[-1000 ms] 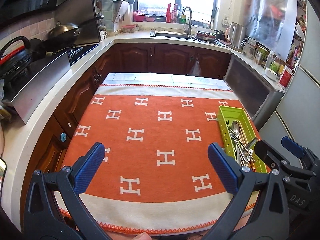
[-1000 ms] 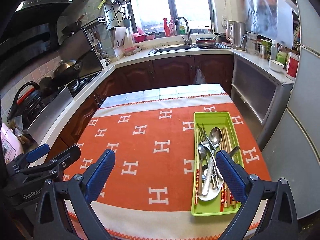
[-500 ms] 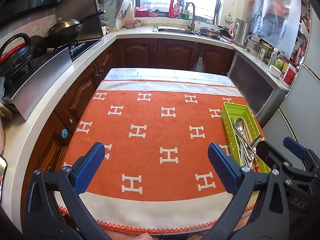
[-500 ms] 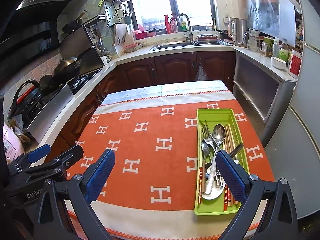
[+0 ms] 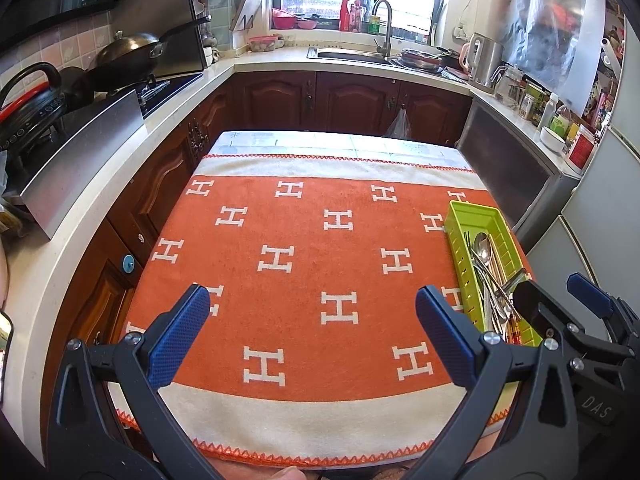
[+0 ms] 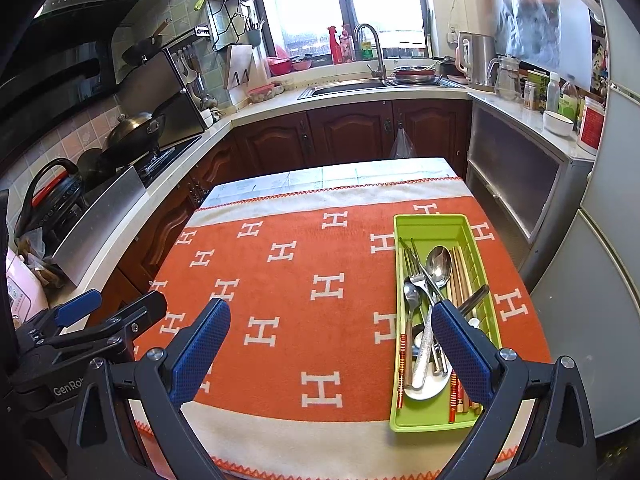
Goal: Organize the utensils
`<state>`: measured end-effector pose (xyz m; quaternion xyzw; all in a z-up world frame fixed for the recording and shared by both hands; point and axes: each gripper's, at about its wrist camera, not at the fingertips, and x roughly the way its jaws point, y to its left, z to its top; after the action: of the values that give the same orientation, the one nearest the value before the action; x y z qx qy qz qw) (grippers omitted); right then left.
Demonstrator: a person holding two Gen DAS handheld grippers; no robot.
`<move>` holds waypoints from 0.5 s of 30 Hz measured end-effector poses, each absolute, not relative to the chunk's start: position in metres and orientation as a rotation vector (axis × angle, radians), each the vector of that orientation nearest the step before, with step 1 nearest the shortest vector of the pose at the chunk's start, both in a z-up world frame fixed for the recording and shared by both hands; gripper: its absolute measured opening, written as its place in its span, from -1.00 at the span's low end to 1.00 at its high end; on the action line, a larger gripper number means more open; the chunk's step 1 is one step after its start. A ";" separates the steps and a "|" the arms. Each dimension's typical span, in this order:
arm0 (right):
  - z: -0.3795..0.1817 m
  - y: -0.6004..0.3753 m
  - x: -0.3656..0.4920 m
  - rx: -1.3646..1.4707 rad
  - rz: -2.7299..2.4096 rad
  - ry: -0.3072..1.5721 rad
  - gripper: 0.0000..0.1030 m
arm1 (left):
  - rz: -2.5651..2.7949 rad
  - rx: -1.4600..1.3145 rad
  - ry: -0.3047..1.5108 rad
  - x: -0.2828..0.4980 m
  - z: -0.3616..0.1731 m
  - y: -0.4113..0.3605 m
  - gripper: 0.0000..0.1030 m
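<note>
Left claw (image 5: pixel 312 320): spread wide, nothing between the blue pads, hanging above the near-middle of the orange H-pattern cloth (image 5: pixel 304 272) covering the surface (image 5: pixel 336 142). Right claw (image 6: pixel 332 336): also spread wide, empty, above the near half of the same cloth.

Green tray (image 6: pixel 436 416) flat on the cloth at the right side of the surface, long axis running near to far, near end close to the cream border. Far end of tray bare green; utensils piled toward the middle and near end.

In the tray: big spoon (image 6: pixel 438 266) bowl-up toward the far end, fork (image 6: pixel 416 280) just left of it, smaller spoon (image 6: pixel 411 296) further left, pale chopsticks (image 6: pixel 460 276) along the right wall, red-banded chopsticks (image 6: pixel 401 364) along the left wall, large serving spoon bowl (image 6: pixel 424 388) at the near end, dark handle (image 6: pixel 474 296) angled over the right rim. All crossed and overlapping, unsorted.

Relative to right claw: right pad (image 6: pixel 460 352) overlaps the near-right part of the tray in view, left pad over bare cloth well left of it. Contact with utensils: cannot tell, looks above them.

Relative to left claw: tray (image 5: pixel 476 216) off to the right, outside the right pad (image 5: pixel 444 332); right claw body (image 5: pixel 560 320) seen over its near end.
</note>
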<state>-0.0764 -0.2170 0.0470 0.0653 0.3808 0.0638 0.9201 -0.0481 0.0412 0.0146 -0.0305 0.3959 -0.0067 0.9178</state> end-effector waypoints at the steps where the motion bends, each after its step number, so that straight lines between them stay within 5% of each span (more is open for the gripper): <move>1: 0.048 -0.217 -0.077 0.136 0.132 0.783 0.97 | -0.014 -0.063 0.816 -0.048 0.013 0.042 0.98; 15: 0.042 -0.218 -0.074 0.136 0.132 0.788 0.97 | -0.014 -0.063 0.826 -0.046 0.007 0.043 0.98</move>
<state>-0.0744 -0.2180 0.0422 0.0663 0.3834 0.0640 0.9190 -0.0462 0.0431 0.0072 -0.0307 0.4015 -0.0069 0.9153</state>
